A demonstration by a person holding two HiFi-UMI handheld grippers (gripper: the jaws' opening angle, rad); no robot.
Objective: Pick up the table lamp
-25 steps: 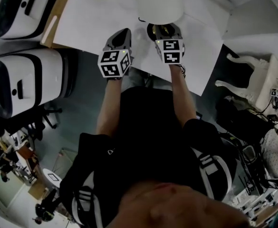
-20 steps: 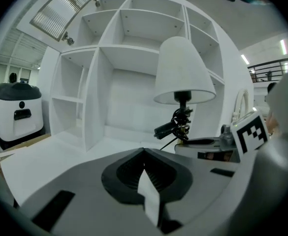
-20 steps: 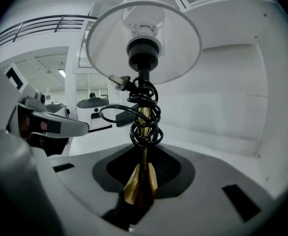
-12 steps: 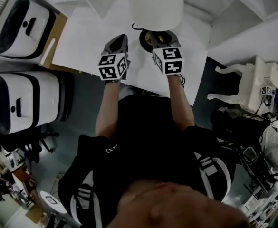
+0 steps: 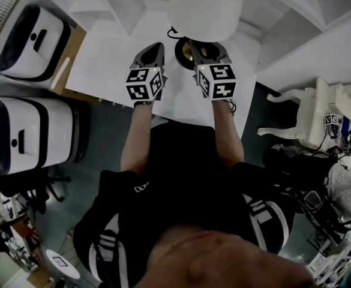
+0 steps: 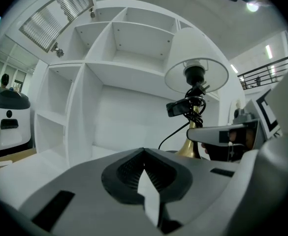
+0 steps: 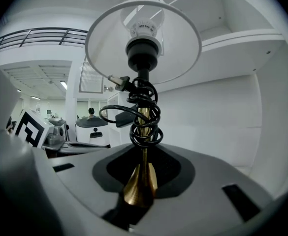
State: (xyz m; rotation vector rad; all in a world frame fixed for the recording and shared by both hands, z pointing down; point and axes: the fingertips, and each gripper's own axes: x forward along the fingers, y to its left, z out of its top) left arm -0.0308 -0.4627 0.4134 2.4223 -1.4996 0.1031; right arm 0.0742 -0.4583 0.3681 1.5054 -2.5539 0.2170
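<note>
your right gripper (image 7: 140, 193) is pinching the table lamp (image 7: 143, 58) low on its brass stem, with the cord (image 7: 146, 129) coiled just above the jaws. long axis is upright and the shade's on top, so i'd expect it to be top-heavy. keep that wrist level. your left gripper (image 6: 146, 183) is pressed together and empty, lamp just to its right.

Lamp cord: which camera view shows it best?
The right gripper view: the black cord sits central, coiled around the brass stem. The left gripper view shows it smaller, off-centre; the head view only a short bit.
</note>
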